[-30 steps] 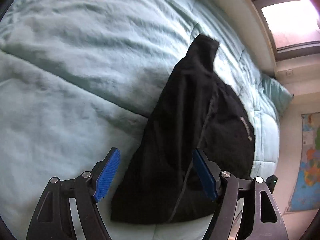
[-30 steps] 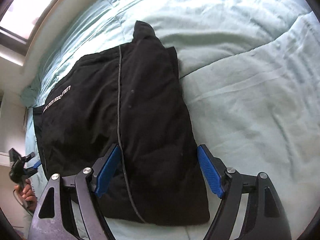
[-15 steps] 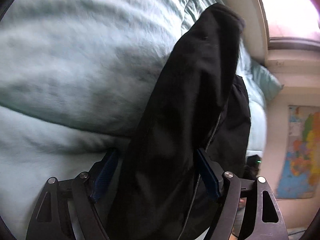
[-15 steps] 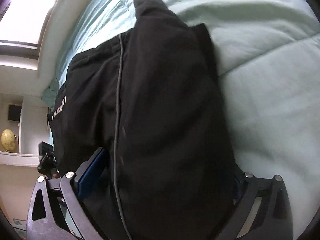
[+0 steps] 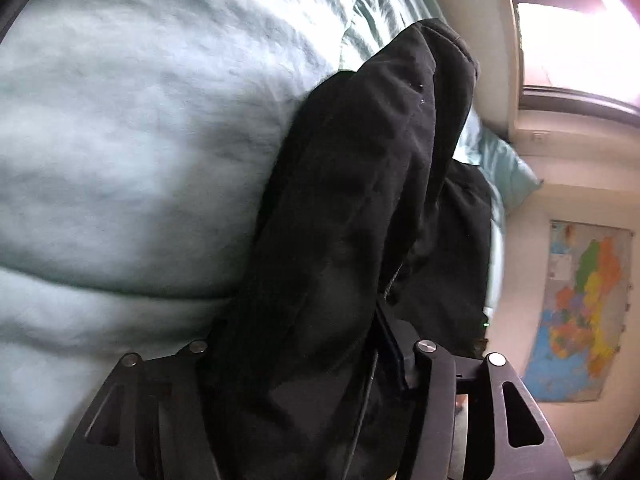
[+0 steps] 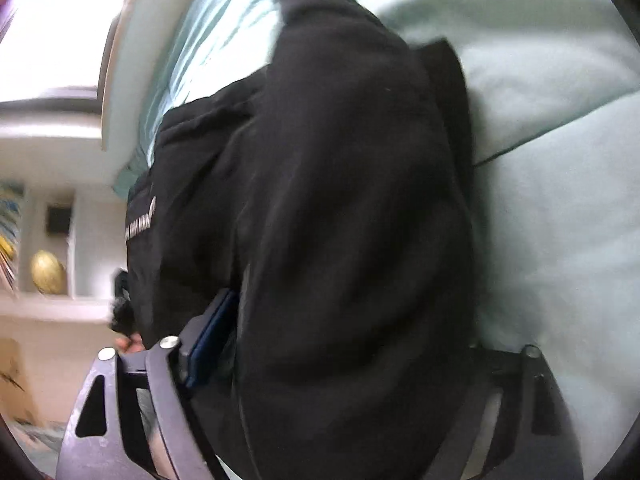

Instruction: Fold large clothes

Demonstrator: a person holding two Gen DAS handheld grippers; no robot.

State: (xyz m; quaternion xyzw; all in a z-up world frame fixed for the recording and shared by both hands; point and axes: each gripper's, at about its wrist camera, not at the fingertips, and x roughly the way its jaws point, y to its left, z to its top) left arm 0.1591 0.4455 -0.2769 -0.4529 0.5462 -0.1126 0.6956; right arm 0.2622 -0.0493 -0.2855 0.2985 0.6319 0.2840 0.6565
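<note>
A large black garment [image 5: 352, 208] with a thin grey seam and white lettering [image 6: 138, 224] lies on a pale green duvet [image 5: 120, 140]. In the left wrist view its near end bulges up between the fingers of my left gripper [image 5: 308, 364], which has closed on the cloth; the pads are hidden by fabric. In the right wrist view the black garment [image 6: 344, 216] fills the middle and my right gripper [image 6: 344, 360] is closed on its near edge. One blue pad [image 6: 212, 332] shows at the left; the right pad is covered.
The duvet [image 6: 560, 160] spreads around the garment. A green pillow [image 5: 504, 168] lies at the bed's far end. A window [image 5: 576, 32] and a wall map [image 5: 580, 312] show at right. A shelf with a gold globe [image 6: 48, 272] stands at left.
Both grippers moved forward onto the garment's near edge and closed on it. The cloth now bunches up between the fingers and fills both views.
</note>
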